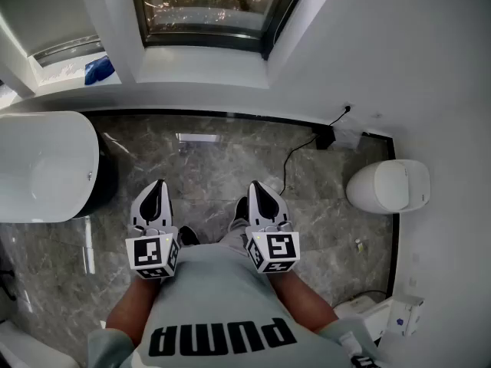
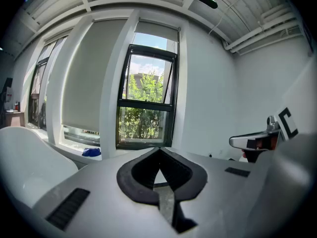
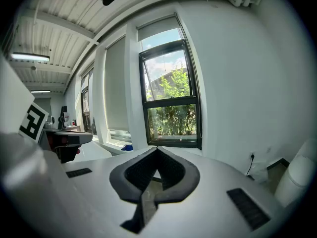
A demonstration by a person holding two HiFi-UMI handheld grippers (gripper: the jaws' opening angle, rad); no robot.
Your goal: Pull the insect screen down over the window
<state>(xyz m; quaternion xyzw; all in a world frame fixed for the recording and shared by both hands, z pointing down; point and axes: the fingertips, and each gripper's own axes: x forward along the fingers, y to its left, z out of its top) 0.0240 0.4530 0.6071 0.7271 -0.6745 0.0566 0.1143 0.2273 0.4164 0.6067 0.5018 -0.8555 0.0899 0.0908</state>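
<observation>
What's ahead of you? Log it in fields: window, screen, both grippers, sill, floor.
window: dark frame, straight ahead, greenery behind the glass
screen: not over the glass
left gripper: shut, empty, well short of the window
right gripper: shut, empty, beside the left one
sill: blue cloth lying left of the window
floor: grey stone; black cable and white bin at right

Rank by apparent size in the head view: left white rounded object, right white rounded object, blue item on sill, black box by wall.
Left white rounded object, cut by the frame edge
Right white rounded object
Blue item
Black box, only slightly smaller
</observation>
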